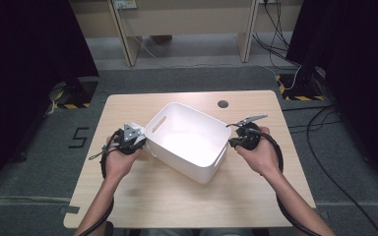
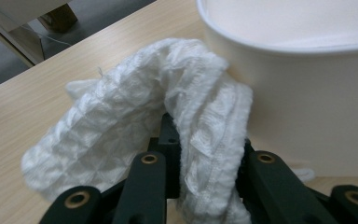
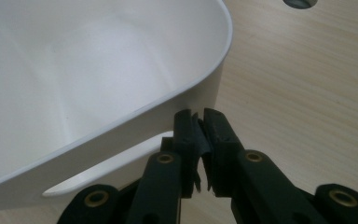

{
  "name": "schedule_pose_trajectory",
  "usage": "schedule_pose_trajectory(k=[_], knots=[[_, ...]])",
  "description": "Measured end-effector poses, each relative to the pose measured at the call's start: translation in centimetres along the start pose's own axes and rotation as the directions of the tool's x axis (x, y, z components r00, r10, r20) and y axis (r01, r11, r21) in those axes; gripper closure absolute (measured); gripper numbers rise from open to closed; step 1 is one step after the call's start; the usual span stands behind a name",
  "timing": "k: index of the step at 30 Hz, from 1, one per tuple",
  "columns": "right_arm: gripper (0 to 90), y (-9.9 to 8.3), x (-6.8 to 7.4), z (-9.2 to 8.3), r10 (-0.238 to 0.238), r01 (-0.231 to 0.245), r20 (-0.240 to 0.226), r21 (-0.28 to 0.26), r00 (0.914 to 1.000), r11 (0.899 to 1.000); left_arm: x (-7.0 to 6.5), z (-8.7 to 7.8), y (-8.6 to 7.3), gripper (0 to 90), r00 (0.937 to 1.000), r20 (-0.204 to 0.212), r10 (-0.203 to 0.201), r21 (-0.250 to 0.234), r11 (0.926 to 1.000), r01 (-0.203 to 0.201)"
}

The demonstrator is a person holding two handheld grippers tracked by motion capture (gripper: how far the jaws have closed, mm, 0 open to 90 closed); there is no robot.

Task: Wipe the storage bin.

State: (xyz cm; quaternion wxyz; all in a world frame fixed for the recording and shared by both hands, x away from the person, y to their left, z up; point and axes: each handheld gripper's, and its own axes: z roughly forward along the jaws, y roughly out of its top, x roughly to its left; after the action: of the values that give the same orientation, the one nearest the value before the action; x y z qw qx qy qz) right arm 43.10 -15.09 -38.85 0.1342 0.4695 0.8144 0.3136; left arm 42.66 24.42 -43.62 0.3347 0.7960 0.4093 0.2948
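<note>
left tongs (image 2: pixel 200 154) clamp a limp, light waffle cloth (image 2: pixel 135 126), best pinched mid-fold; right tongs (image 3: pixel 200 135) closed empty beside the stiff white bin (image 3: pixel 98 70).

Tabletop (image 1: pixel 177 196): one, pale wood, with one round cable hole (image 1: pixel 223 103) at 12 o'clock.
White bin (image 1: pixel 202 167): one, slot handles on two sides.
White waffle-weave cloth (image 2: pixel 121 121): one, at 9 o'clock of the bin.
Tongs: two, left tongs (image 1: pixel 140 142), right tongs (image 1: pixel 234 141).
Hands: two.
</note>
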Motion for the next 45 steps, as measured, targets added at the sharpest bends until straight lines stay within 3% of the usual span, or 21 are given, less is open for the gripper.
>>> schedule_pose_trajectory(k=[5,10,12,15,20,24,27,32,38,45], knots=[[85.0,1.6,-0.2,1.4,0.025,-0.024,0.042,-0.021,0.9988,0.999,-0.1,-0.4,-0.3,74.9,1.0,0.001,0.006,-0.002,1.0,-0.006],[84.0,3.4,0.3,2.8,0.085,-0.081,0.082,-0.059,0.993,0.995,-0.8,-1.2,-1.0,74.8,1.0,-0.003,-0.007,-0.001,1.0,0.007],[83.2,3.8,0.9,3.1,0.07,-0.063,0.1,-0.073,0.9925,0.995,-1.2,-1.6,-1.3,74.8,1.0,-0.006,-0.003,-0.001,1.0,0.003],[79.7,4.0,1.0,3.2,0.084,-0.075,0.096,-0.093,0.9918,0.993,-1.8,-2.1,-1.7,74.8,1.0,-0.003,-0.007,-0.007,0.9999,0.007],[74.8,3.6,0.7,2.8,0.109,-0.102,0.077,-0.092,0.991,0.99,-2.0,-2.0,-1.8,74.7,0.9996,-0.007,-0.029,-0.008,0.9996,0.029],[73.8,3.6,0.4,1.8,0.141,-0.127,0.087,-0.146,0.9862,0.981,-2.9,-1.9,-1.4,74.6,0.9998,0.015,-0.008,-0.009,0.9999,0.008],[73.4,3.8,0.1,1.1,0.135,-0.111,0.116,-0.193,0.9841,0.975,-3.6,-1.8,-1.2,74.6,0.9999,0.011,0.001,-0.008,1.0,0.0],[71.4,3.9,0.1,0.3,0.16,-0.132,0.095,-0.245,0.9826,0.96,-3.9,-1.6,-1.0,74.3,0.9999,0.013,0.004,-0.007,1.0,-0.004],[71.1,3.6,0.3,0.9,0.15,-0.13,0.081,-0.215,0.9853,0.968,-4.3,-2.2,-1.2,74.1,0.9999,0.01,-0.004,-0.007,1.0,0.004],[71.4,3.1,0.6,1.8,0.129,-0.112,0.072,-0.197,0.9891,0.974,-5.4,-3.7,-1.1,74.1,0.9995,0.026,0.019,-0.024,0.9995,-0.019]])
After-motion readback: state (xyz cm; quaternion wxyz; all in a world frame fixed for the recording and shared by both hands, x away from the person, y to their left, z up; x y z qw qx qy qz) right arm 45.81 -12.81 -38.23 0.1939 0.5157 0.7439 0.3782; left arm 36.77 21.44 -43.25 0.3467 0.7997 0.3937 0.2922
